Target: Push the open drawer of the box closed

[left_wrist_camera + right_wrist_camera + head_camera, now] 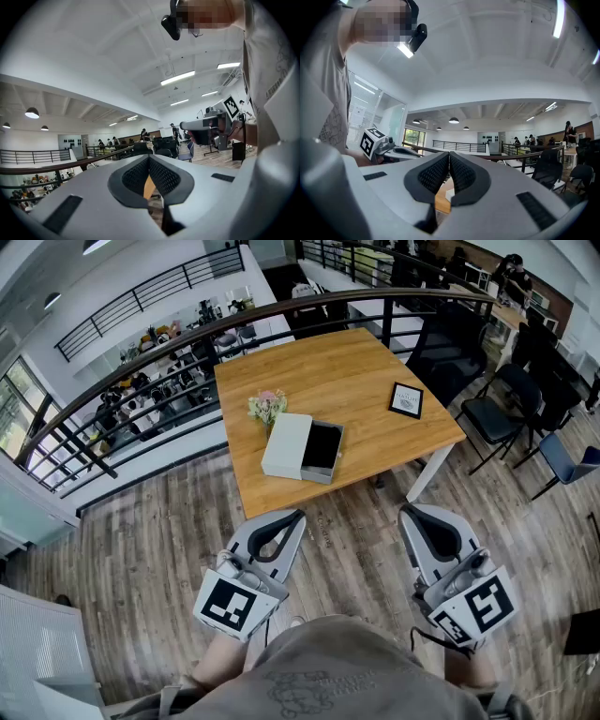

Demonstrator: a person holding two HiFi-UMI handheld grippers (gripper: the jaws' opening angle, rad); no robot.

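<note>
Box (286, 444) near the table's (361, 371) front edge, drawer (323, 448) out rightward. Wood floor (352, 540) lies between table and me. My left gripper (297, 515) and right gripper (410, 513): jaws pressed together, holding nothing.

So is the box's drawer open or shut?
Open. The drawer sticks partway out of the white box on the table, and you can see its dark inside.
</note>
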